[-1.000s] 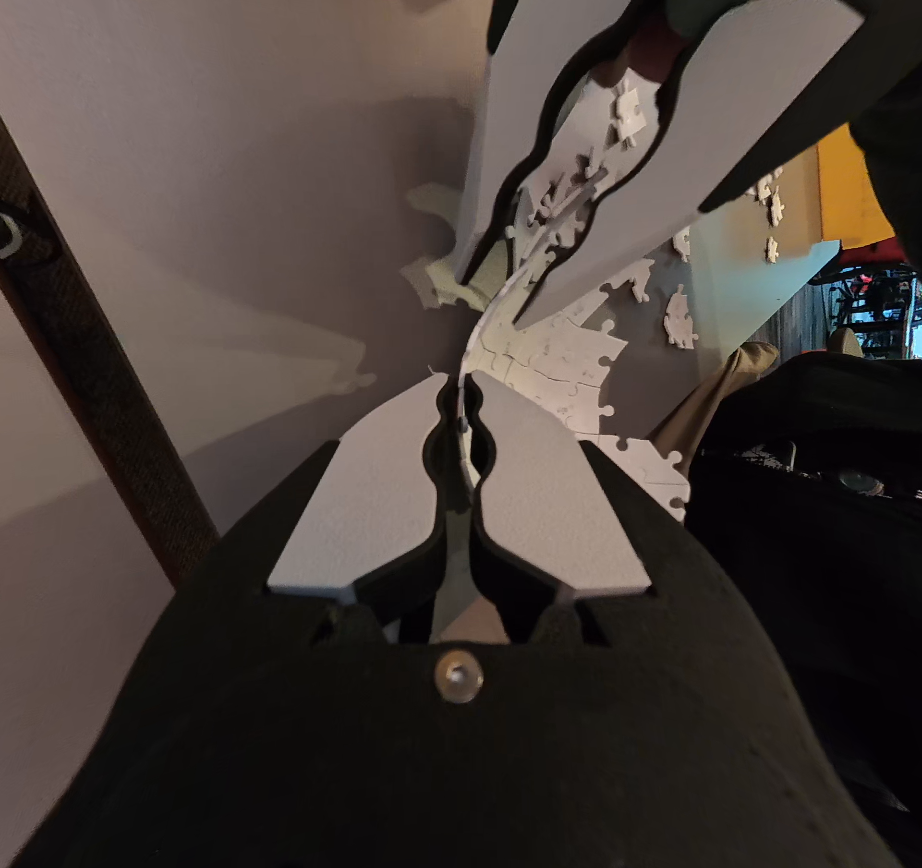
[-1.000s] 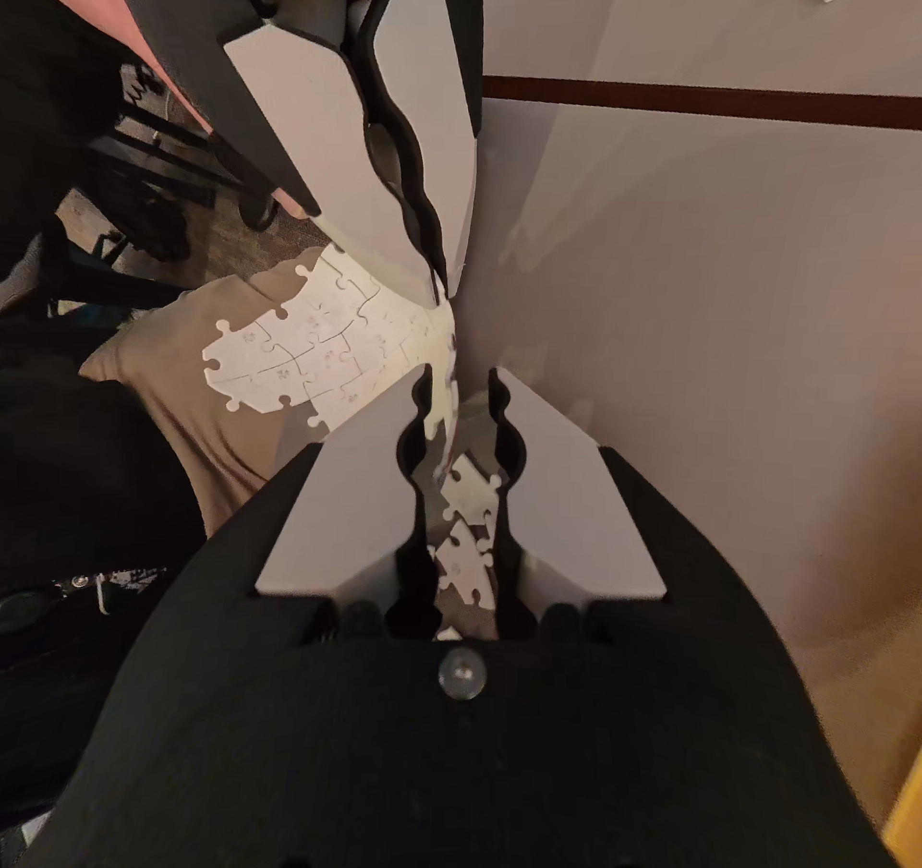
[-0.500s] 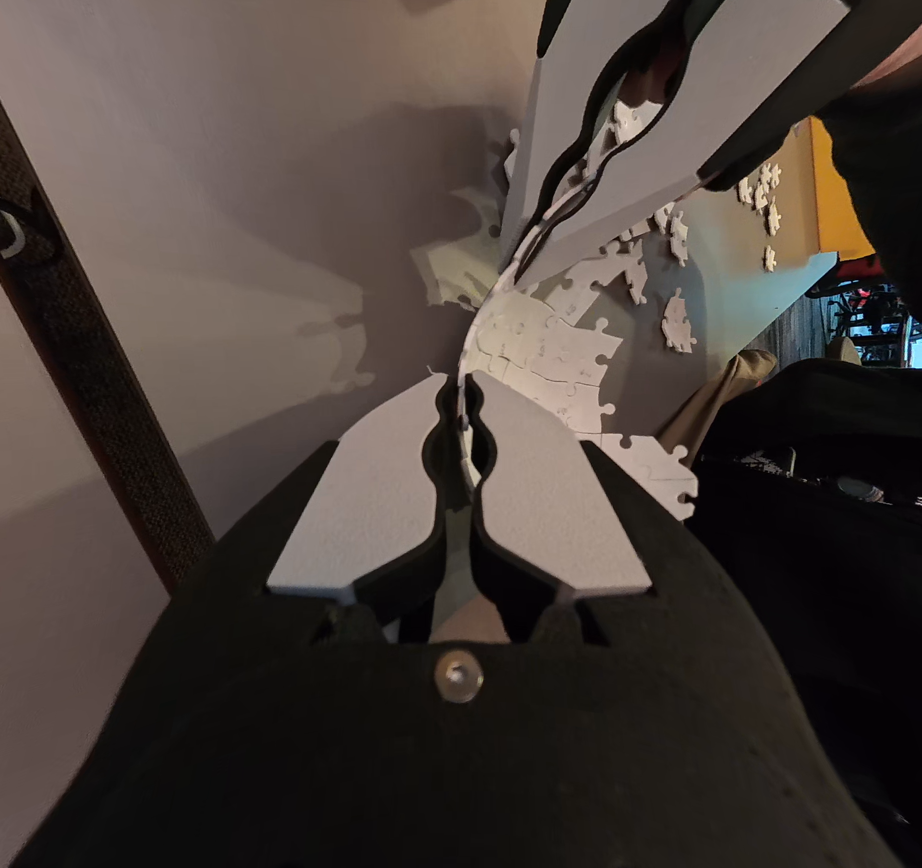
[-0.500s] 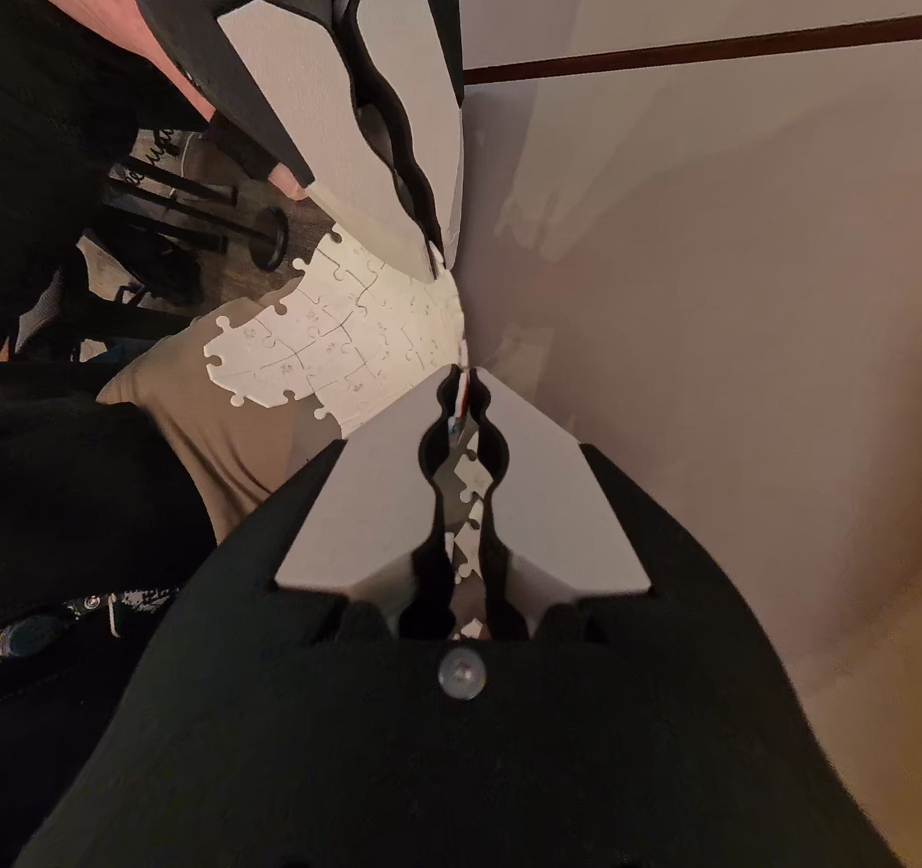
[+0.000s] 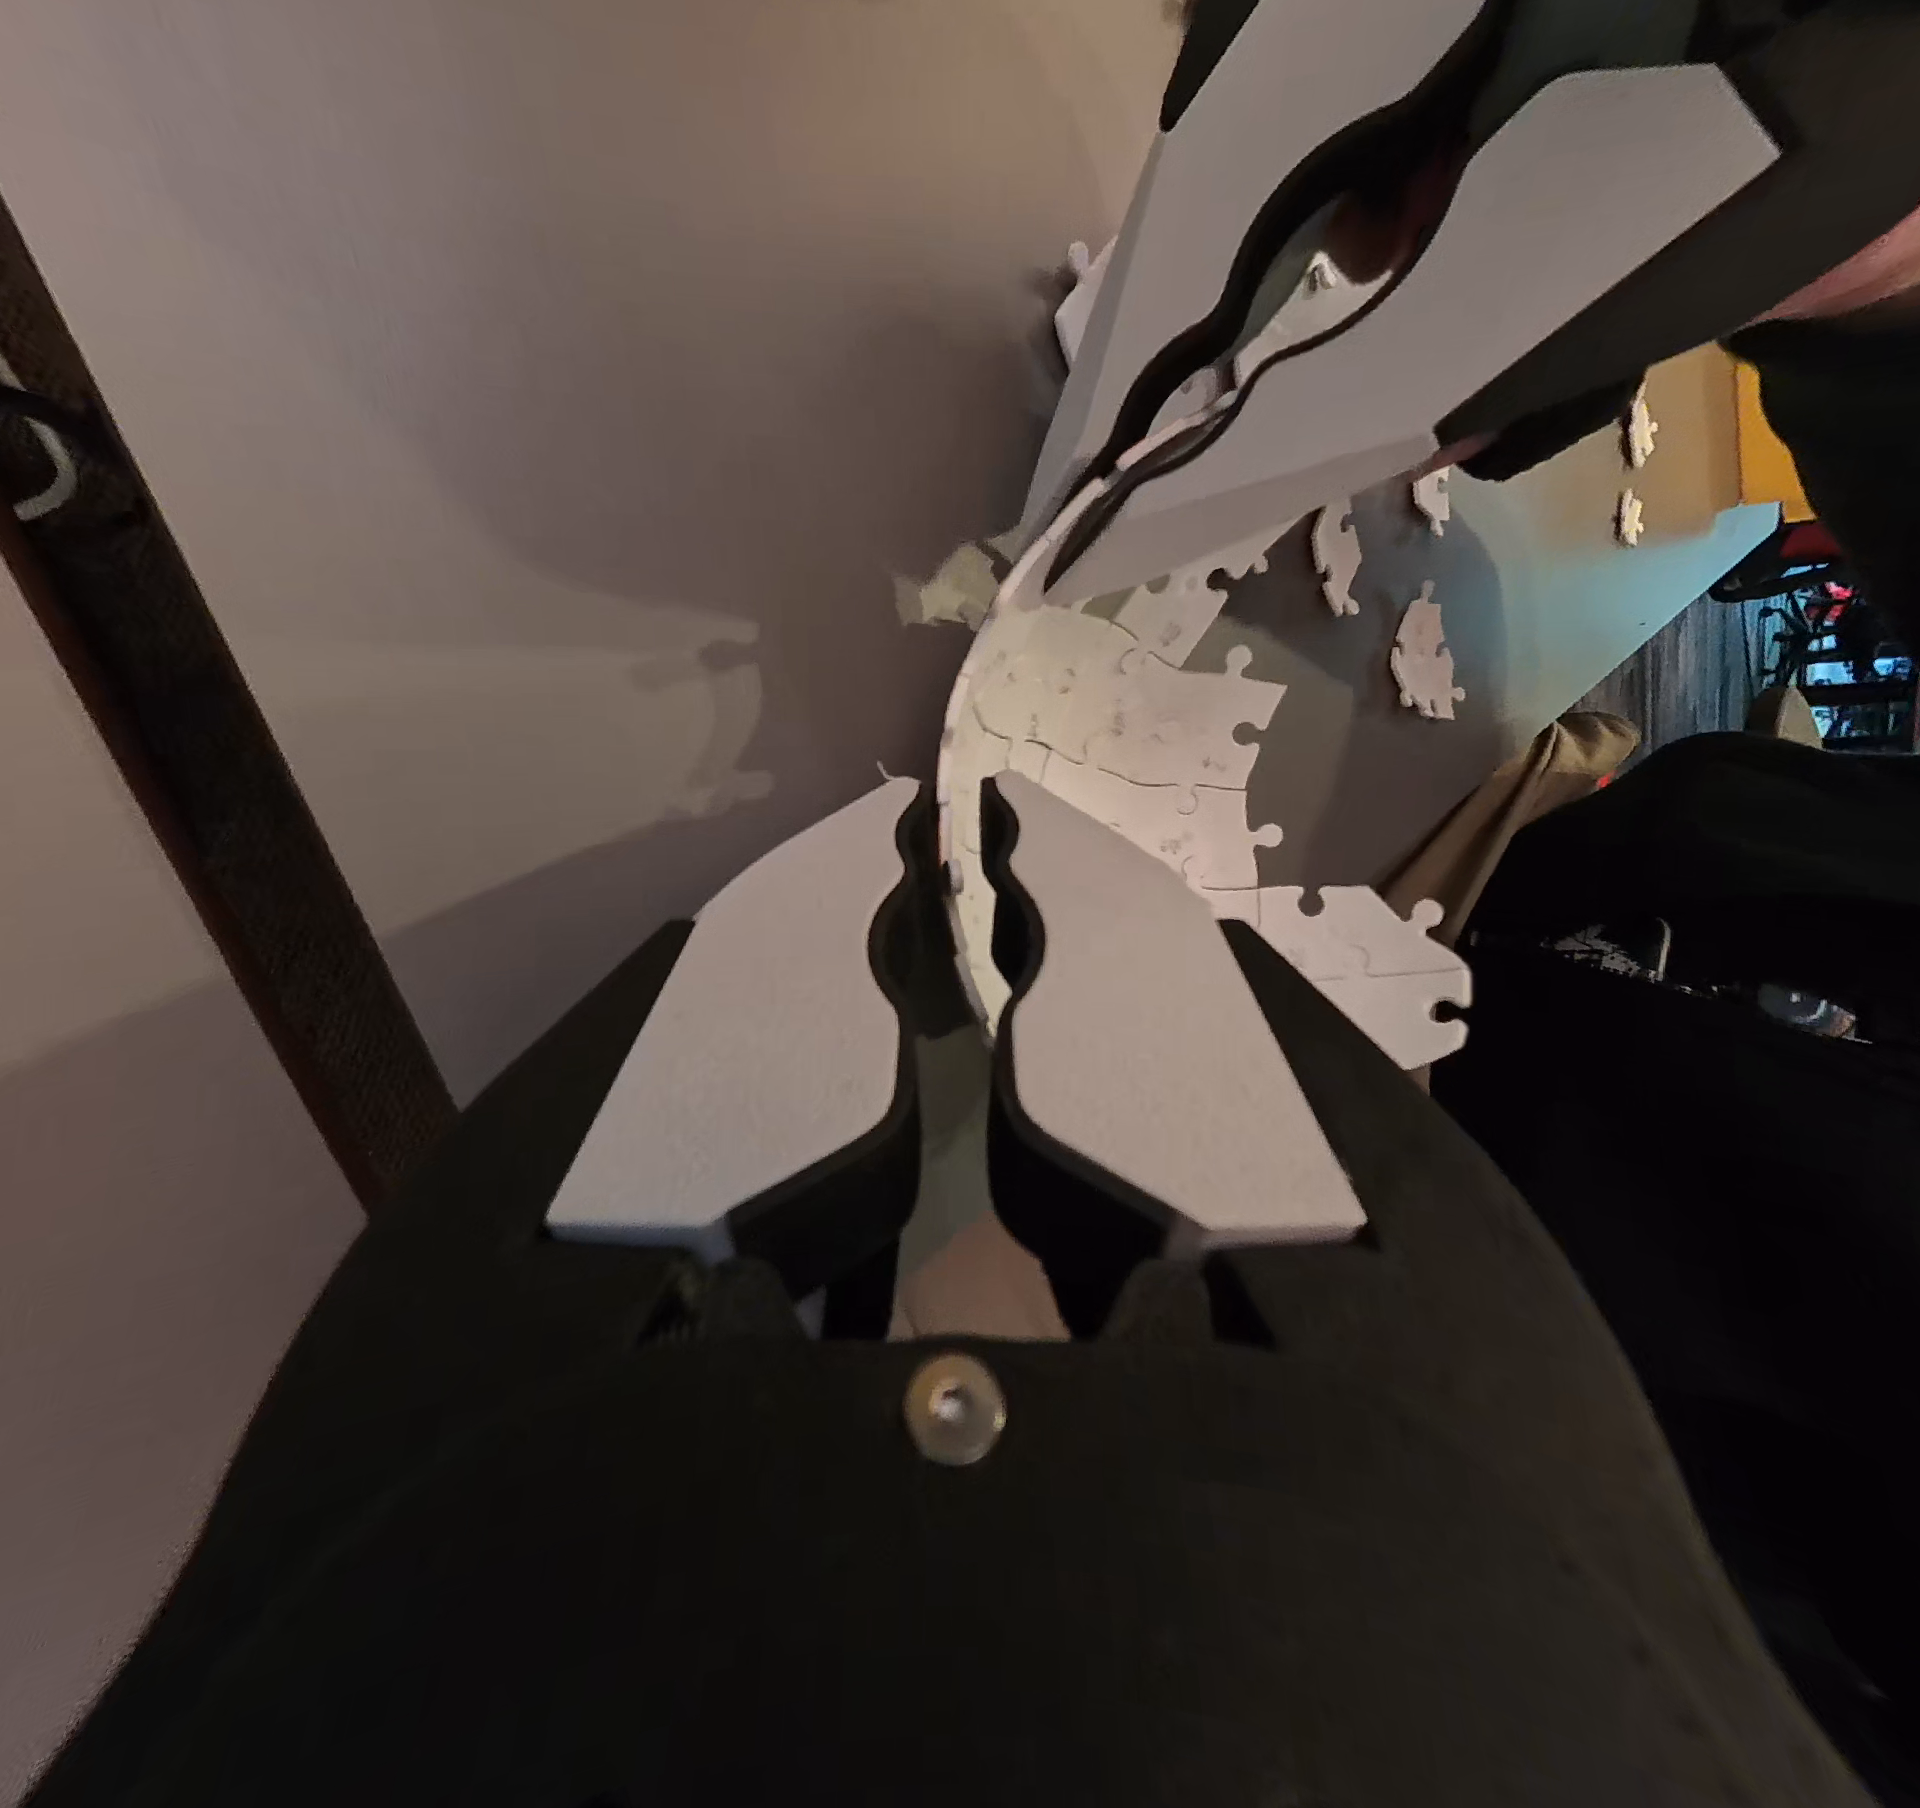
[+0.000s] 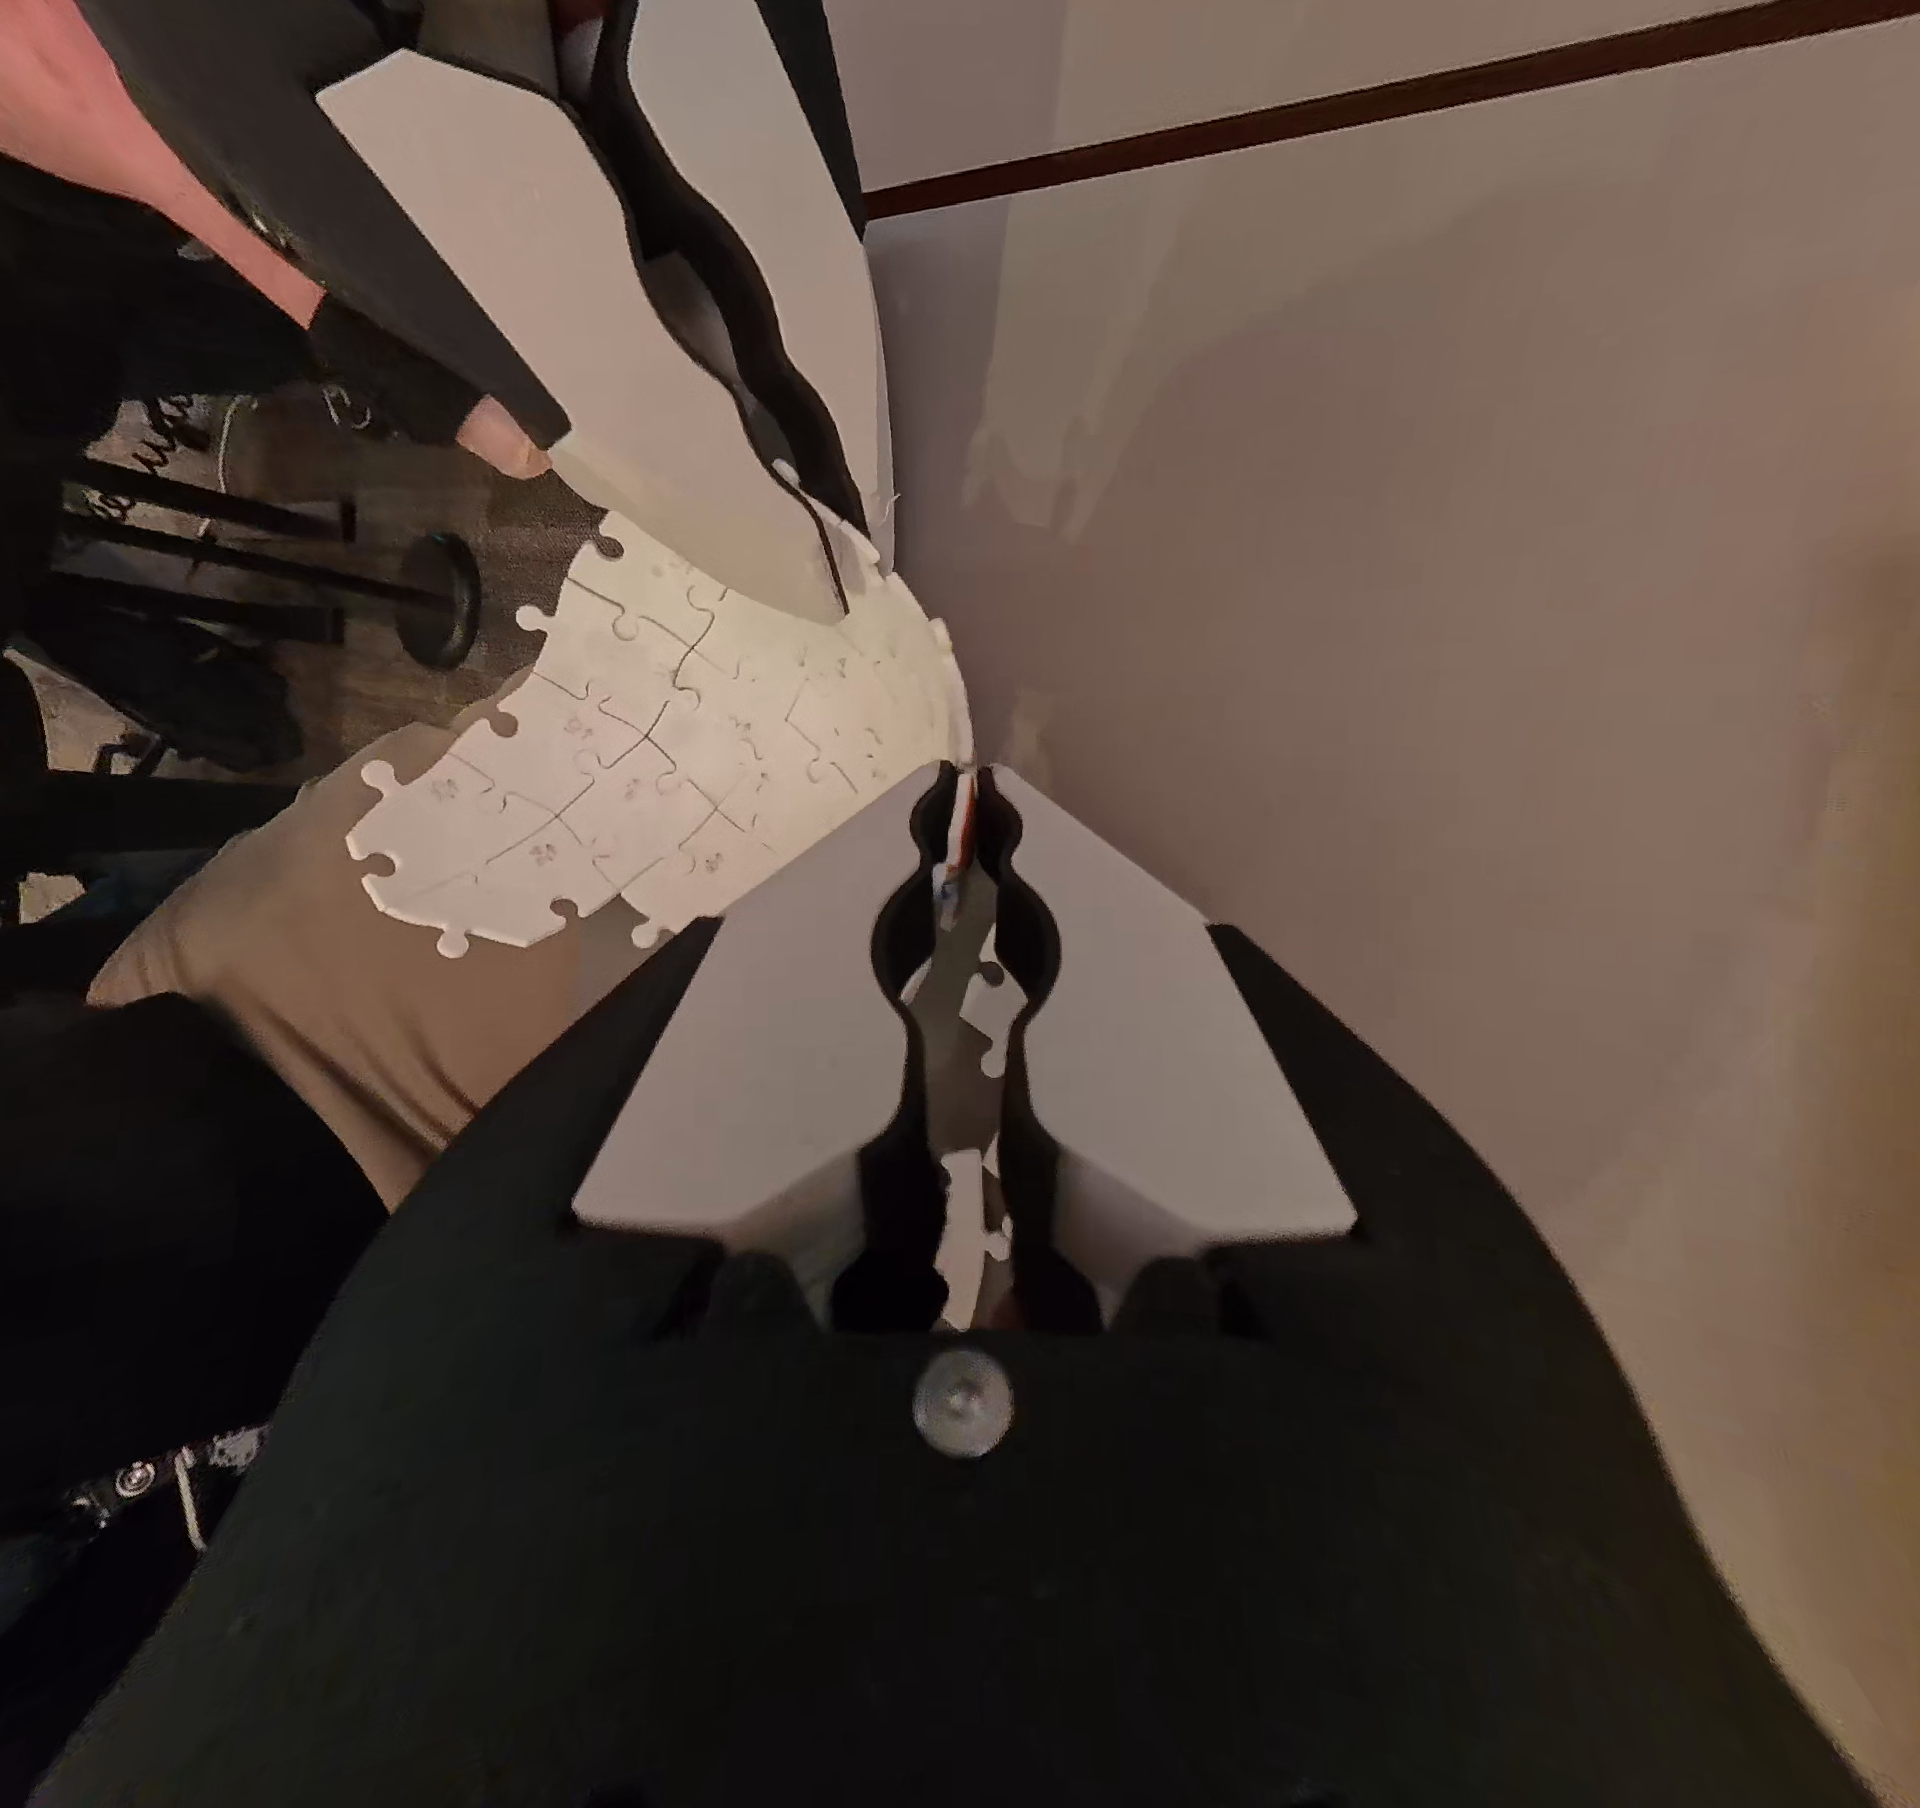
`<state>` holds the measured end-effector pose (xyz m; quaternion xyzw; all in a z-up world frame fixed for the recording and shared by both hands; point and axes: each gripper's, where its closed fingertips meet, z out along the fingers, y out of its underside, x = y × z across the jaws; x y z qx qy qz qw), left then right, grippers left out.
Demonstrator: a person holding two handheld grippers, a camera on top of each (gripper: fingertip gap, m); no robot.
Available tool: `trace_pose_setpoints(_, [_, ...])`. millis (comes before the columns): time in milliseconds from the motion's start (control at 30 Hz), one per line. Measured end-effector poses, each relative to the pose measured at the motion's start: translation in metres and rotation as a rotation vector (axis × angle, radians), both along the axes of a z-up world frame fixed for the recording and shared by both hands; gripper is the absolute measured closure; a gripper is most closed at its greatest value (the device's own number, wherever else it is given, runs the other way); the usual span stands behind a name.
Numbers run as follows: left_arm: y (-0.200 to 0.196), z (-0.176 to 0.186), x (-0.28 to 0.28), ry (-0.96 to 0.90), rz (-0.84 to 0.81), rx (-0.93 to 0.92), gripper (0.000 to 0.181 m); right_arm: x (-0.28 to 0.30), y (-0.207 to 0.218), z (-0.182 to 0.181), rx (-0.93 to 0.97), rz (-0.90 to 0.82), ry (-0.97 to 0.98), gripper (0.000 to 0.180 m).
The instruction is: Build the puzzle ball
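Curved white interlocked puzzle shell point(image 5: 1122, 719), left tongs point(image 5: 961, 792), right tongs point(image 6: 966, 771) both clamping its edge

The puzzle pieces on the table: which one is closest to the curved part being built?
The biggest loose piece, lying just right of the curved puzzle section. The other loose pieces lie farther off, near the table's far edge.
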<state>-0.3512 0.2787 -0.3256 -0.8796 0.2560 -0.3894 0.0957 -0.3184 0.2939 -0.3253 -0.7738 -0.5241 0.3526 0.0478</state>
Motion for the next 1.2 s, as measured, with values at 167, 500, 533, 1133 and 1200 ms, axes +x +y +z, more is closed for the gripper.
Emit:
trace_pose_setpoints(167, [-0.001, -0.001, -0.001, 0.016, 0.022, 0.012, 0.173, -0.001, 0.000, -0.001, -0.022, -0.049, 0.004, 0.178])
trace_pose_setpoints(500, [-0.001, 0.000, -0.001, 0.016, 0.085, 0.046, 0.178, -0.002, 0.001, 0.010, -0.016, -0.085, 0.048, 0.160])
trace_pose_setpoints(533, [-0.002, 0.000, -0.001, 0.017, 0.084, 0.048, 0.178, -0.001, 0.002, 0.013, -0.011, -0.086, 0.055, 0.157])
trace_pose_setpoints(1133, [-0.011, 0.007, -0.006, 0.052, 0.114, 0.075, 0.177, 0.055, 0.007, -0.006, 0.244, 0.089, -0.039, 0.146])
trace_pose_setpoints(1200, [-0.012, 0.008, -0.005, 0.043, 0.120, 0.081, 0.176, 0.053, 0.006, -0.011, 0.292, 0.141, -0.041, 0.145])
